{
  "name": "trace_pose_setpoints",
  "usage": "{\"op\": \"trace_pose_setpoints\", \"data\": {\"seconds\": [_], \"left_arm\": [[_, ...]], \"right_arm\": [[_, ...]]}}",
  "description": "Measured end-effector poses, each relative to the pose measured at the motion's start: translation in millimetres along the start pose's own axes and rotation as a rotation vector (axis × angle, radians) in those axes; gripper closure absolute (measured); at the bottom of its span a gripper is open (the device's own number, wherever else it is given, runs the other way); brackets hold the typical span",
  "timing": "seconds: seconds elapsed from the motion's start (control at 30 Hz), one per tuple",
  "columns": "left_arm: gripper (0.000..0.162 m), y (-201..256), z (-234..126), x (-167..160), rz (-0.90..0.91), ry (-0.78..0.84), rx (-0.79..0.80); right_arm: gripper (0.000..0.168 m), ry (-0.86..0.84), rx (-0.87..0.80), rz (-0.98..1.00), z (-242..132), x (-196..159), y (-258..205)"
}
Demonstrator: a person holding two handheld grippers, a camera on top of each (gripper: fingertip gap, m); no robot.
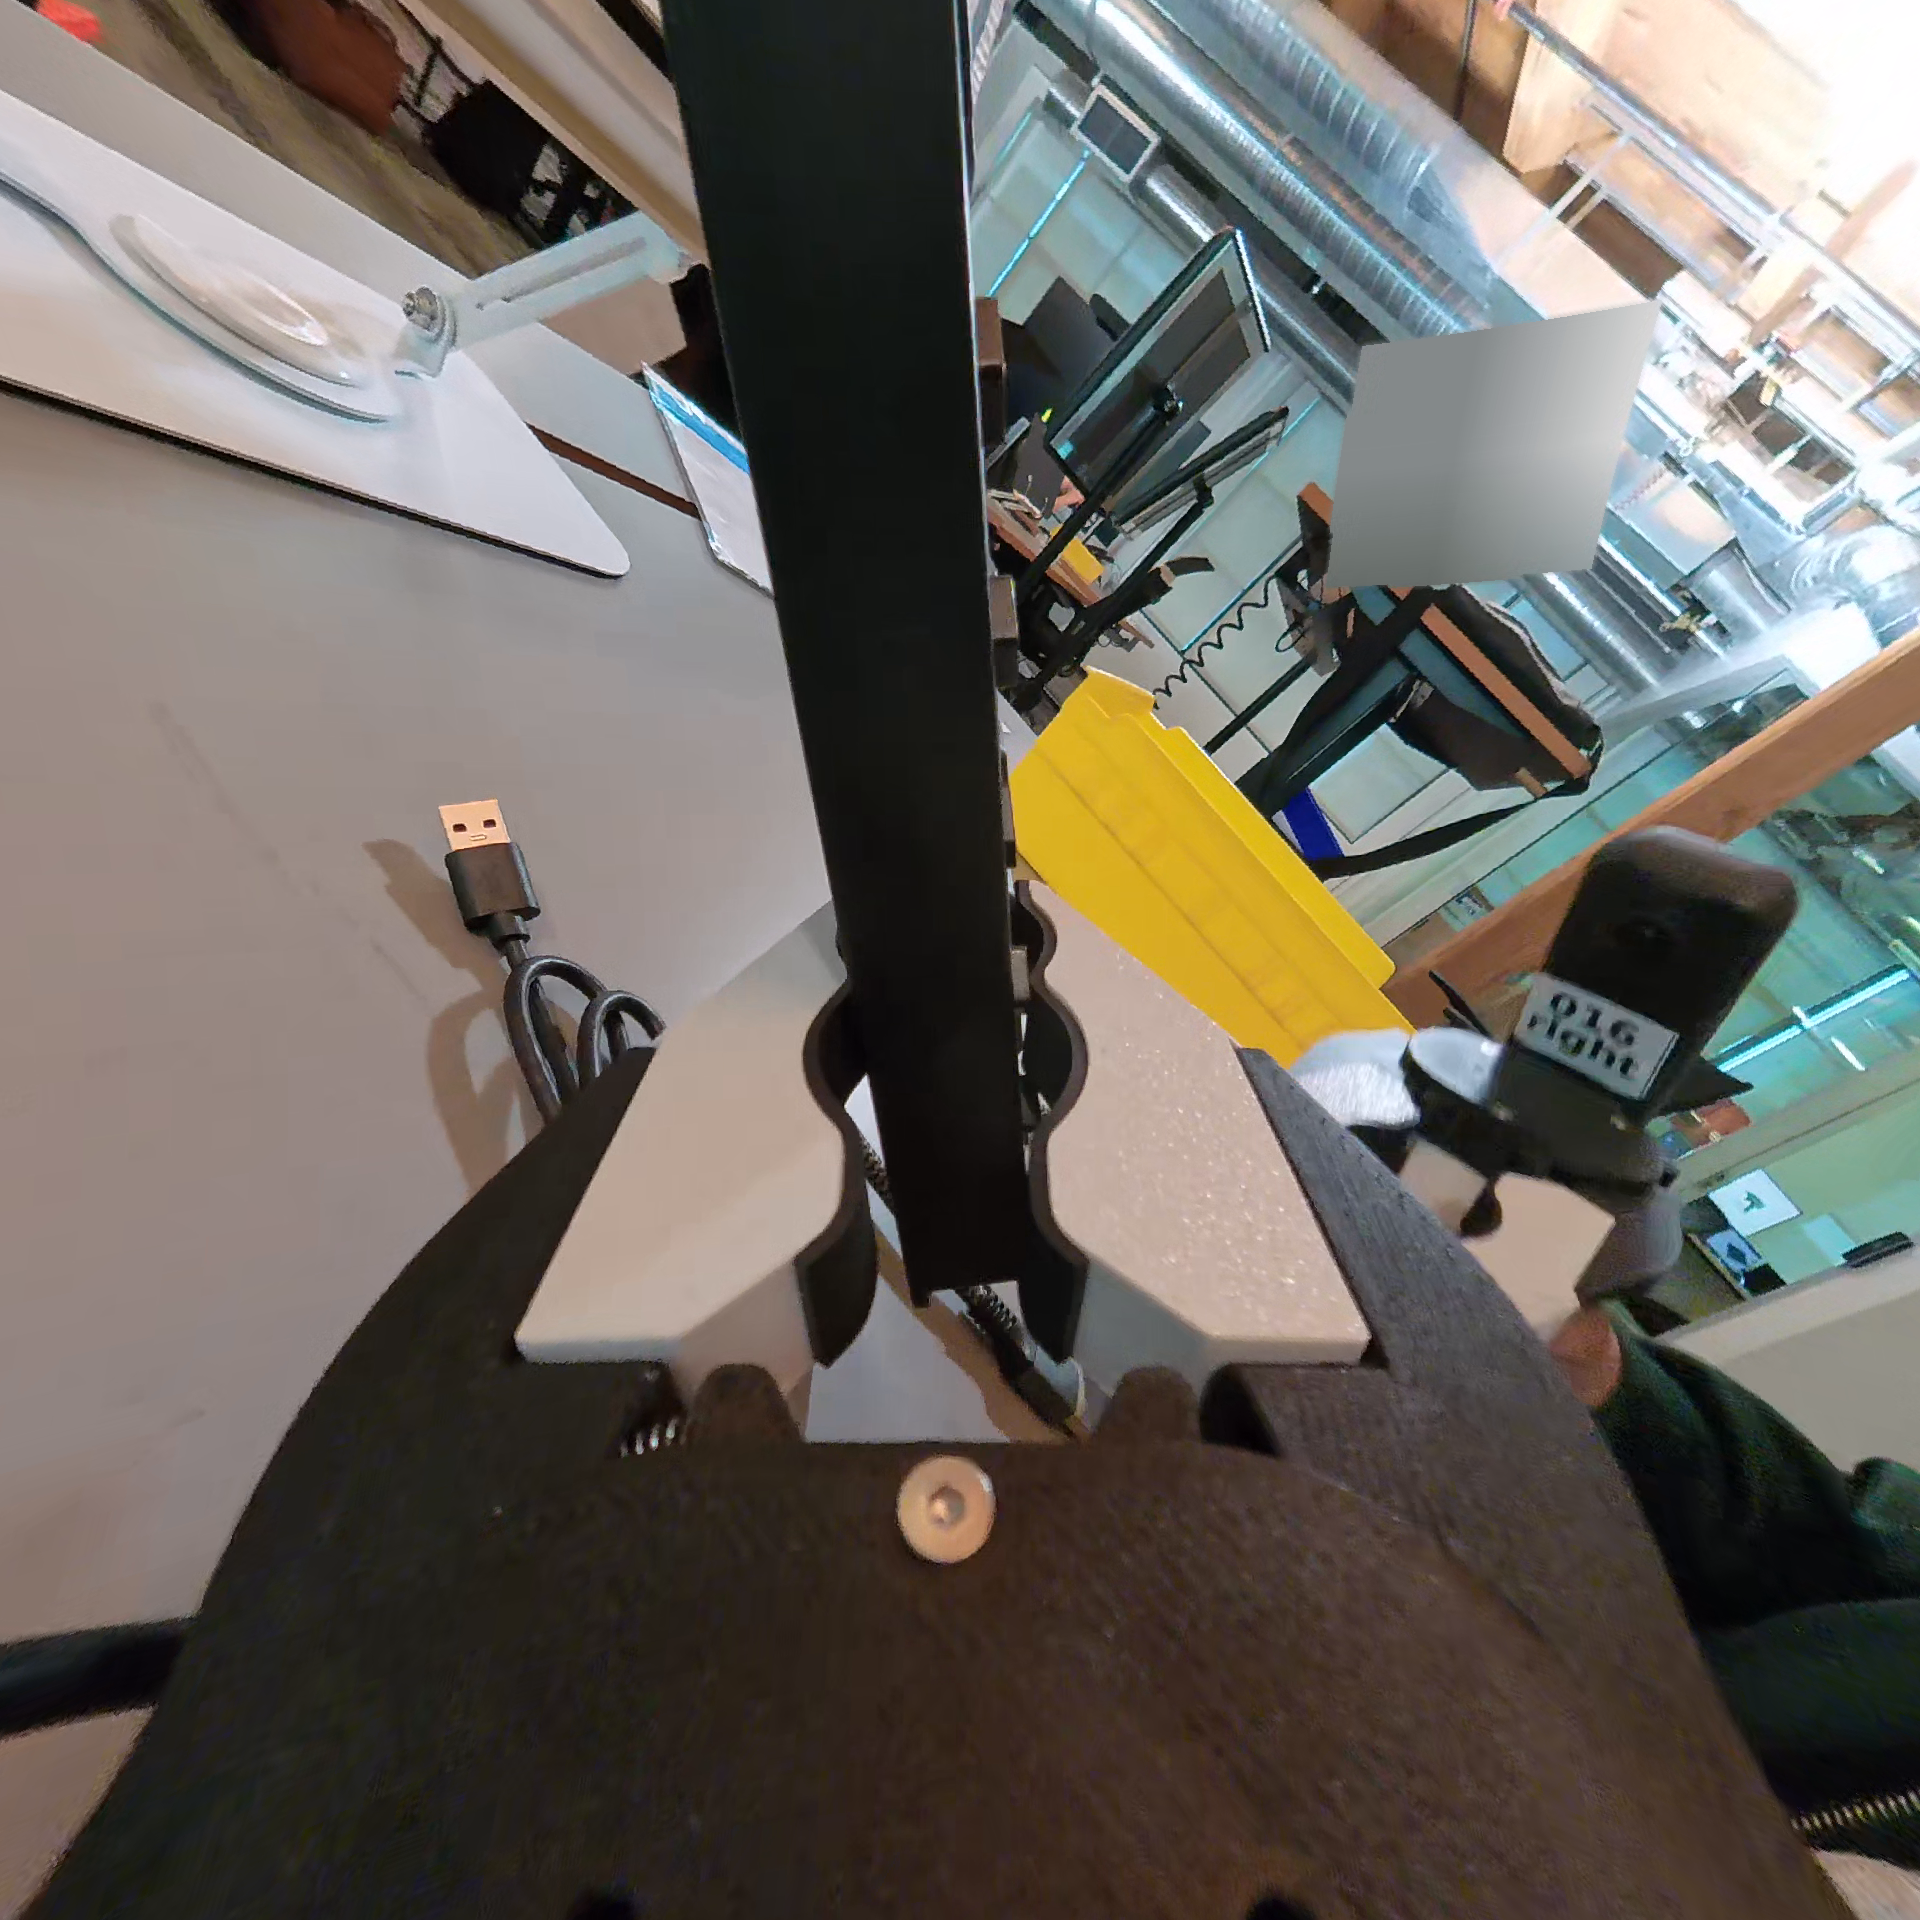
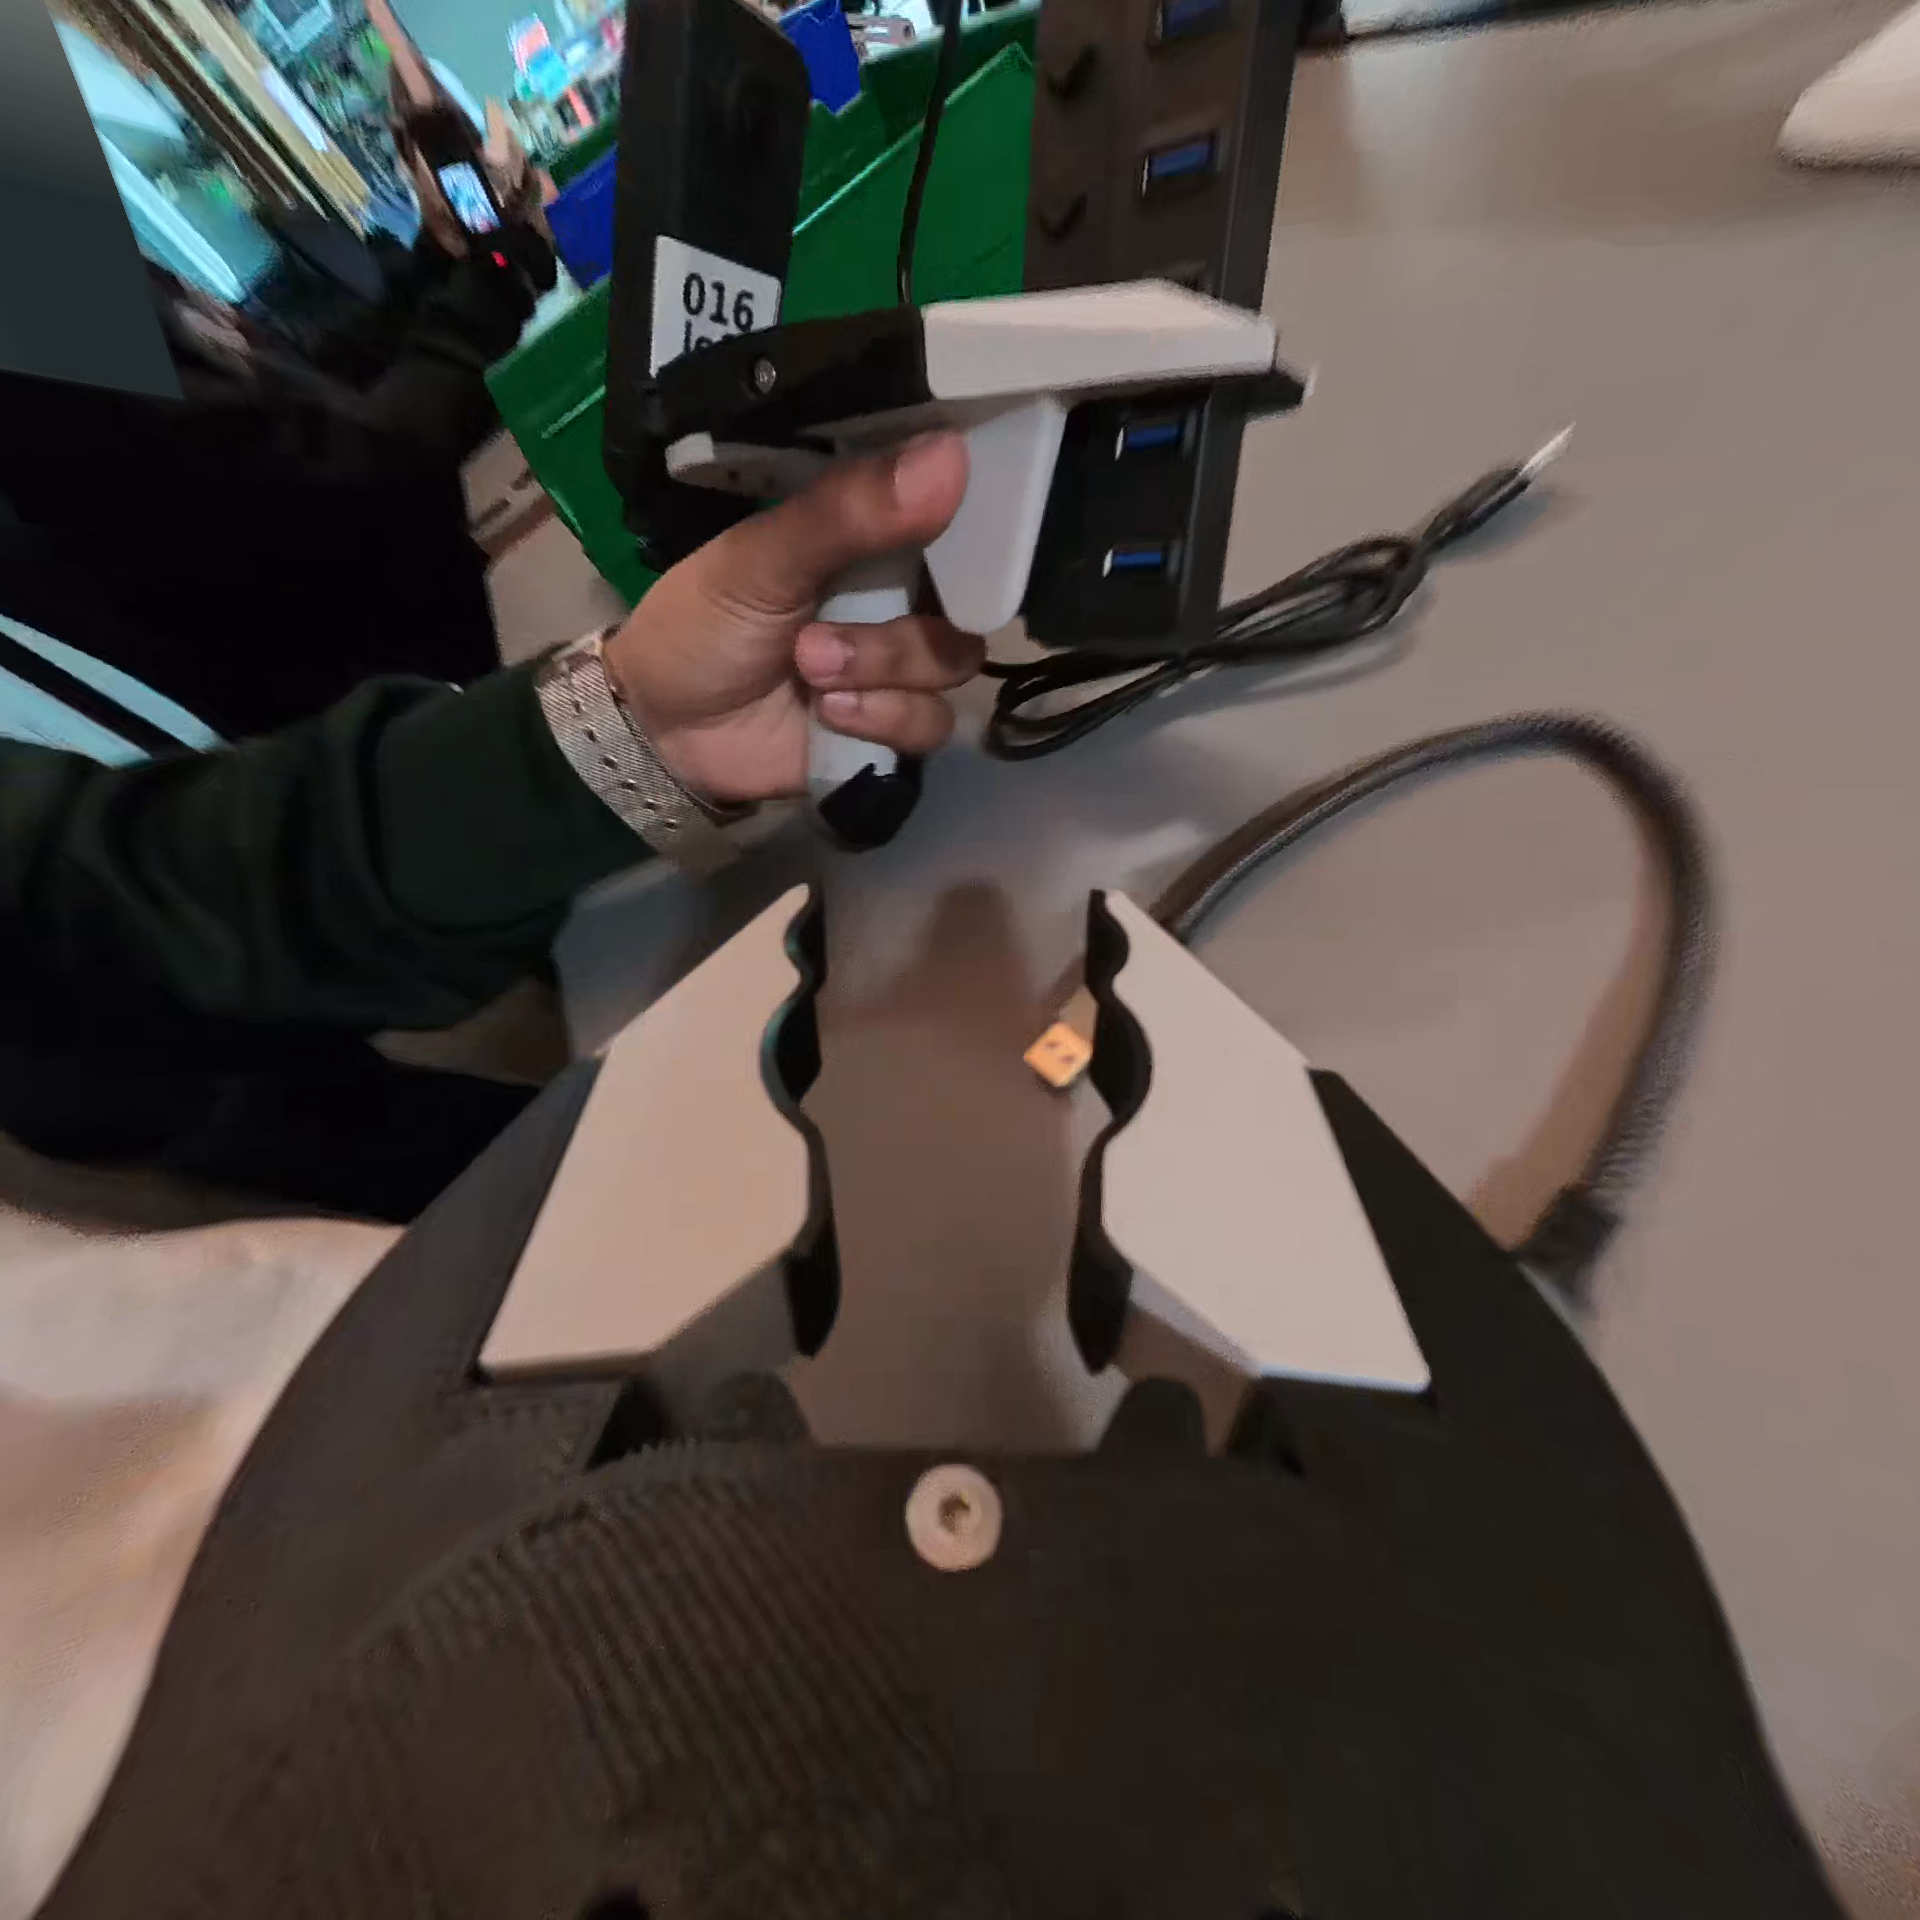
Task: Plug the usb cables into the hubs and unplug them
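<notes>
My left gripper (image 1: 940, 997) is shut on a long black USB hub (image 1: 862, 520) and holds it upright above the grey table. In the right wrist view the hub (image 2: 1153, 488) shows blue ports facing me. A thin black cable (image 2: 1268, 623) with a USB plug (image 1: 480, 836) lies coiled on the table left of the hub. My right gripper (image 2: 951, 914) is open and low over the table. A gold-faced USB plug (image 2: 1058, 1055) on a thick braided cable (image 2: 1662, 935) lies between the fingers, next to the right one. The right gripper's body (image 1: 1507, 1101) shows at the right of the left wrist view.
A yellow bin (image 1: 1174, 862) stands behind the hub at the table's edge. A green bin (image 2: 914, 208) stands behind the left gripper. A white mat (image 1: 447, 468) bearing a round clear lamp base (image 1: 260, 312) lies far left. A person's sleeve (image 2: 260, 883) crosses the left.
</notes>
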State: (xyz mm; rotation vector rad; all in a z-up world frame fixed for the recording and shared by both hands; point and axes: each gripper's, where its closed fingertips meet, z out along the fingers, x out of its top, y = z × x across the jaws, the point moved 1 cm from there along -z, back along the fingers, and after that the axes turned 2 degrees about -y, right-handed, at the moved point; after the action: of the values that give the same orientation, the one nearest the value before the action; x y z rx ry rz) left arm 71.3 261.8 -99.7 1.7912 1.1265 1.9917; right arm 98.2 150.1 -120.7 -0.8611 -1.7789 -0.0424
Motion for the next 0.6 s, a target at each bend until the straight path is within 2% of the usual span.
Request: {"op": "trace_pose_setpoints", "data": {"seconds": [0.07, 0.17, 0.23, 0.33, 0.5, 0.6], "left_arm": [[0.141, -2, 0, -1, 0.0, -0.007, 0.002], [0.141, -2, 0, -2, -0.007, -0.007, 0.0], [0.141, -3, -1, -2, -0.002, -0.007, 0.003], [0.141, -4, -1, -3, 0.002, -0.011, 0.008], [0.141, -4, 0, -4, -0.002, -0.013, 0.004], [0.14, -3, 0, -5, -0.002, -0.016, 0.001]], "right_arm": [[0.123, -0.059, -0.032, -0.159, -6, 5, 14], [0.135, -0.3, -0.189, -0.385, -15, -7, 60], [0.138, -0.373, -0.239, -0.455, -17, -9, 80], [0.138, -0.369, -0.196, -0.44, -7, -10, 77], [0.138, -0.391, -0.287, -0.528, -7, -19, 80], [0.138, -0.362, -0.258, -0.528, -6, -21, 76]]}}
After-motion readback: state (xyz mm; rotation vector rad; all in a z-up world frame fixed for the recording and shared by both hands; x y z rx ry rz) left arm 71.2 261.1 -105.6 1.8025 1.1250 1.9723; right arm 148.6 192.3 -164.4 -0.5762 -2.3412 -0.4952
